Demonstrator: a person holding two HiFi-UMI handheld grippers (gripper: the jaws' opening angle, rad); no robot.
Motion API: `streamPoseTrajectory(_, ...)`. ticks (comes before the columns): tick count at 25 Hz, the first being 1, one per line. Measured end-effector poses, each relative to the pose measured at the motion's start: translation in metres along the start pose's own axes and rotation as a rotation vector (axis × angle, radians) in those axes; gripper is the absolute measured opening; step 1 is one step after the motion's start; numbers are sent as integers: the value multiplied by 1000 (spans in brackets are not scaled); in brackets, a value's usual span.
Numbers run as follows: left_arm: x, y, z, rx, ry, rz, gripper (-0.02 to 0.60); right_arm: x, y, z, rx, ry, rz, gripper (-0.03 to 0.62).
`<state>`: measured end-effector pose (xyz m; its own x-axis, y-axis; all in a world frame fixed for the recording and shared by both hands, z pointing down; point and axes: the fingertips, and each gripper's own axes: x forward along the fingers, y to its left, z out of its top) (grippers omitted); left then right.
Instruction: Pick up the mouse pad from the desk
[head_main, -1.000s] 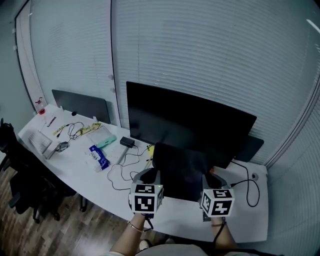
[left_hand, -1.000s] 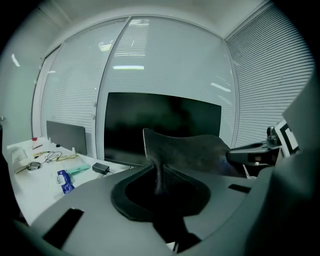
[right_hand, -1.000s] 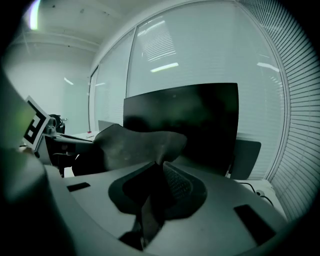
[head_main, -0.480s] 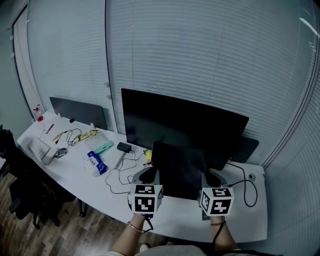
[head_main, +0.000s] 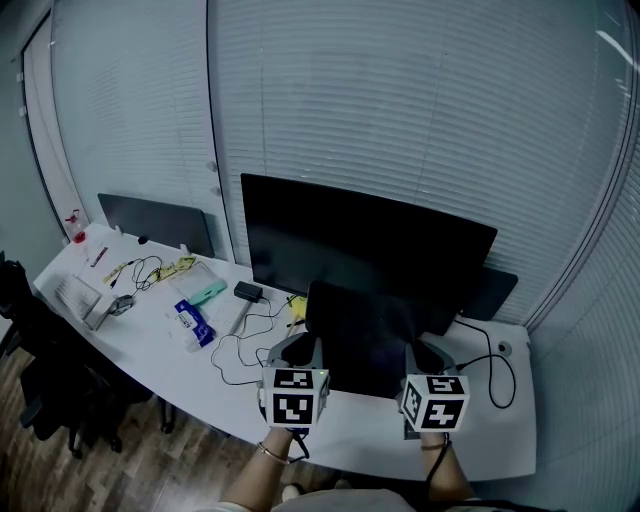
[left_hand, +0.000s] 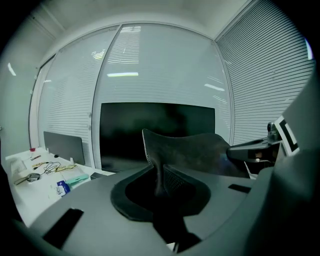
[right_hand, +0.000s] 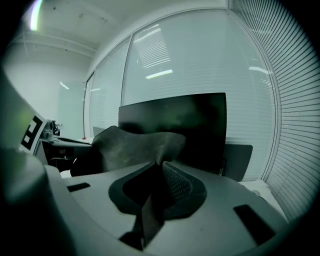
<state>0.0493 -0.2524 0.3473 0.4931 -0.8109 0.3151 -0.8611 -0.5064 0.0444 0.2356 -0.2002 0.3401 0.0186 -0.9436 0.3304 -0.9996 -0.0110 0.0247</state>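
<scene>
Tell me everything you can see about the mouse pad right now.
The mouse pad is a dark, thin, soft-looking sheet with a faintly mottled surface. It is held up in front of the monitor, pinched at its two sides by the left gripper and the right gripper, bowing between them. Whether its lower edge touches the desk cannot be told.

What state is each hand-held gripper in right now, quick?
Left hand-held gripper: closed on the mouse pad, at its left edge.
Right hand-held gripper: closed on the same mouse pad, at its right edge.
</scene>
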Motion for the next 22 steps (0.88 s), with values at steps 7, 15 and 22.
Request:
streamPoseTrajectory(7,-2,2,0,-6,1,-5,66,-4,3,0,8,5,-1,63)
streamPoseTrajectory(15,1,5,-5,-12,8,-11,66,0,4,-3,7,14,-4,63)
streamPoseTrajectory(22,2,10,-7,-12,2,-11,66,4,8,-2,7,2,-3,63)
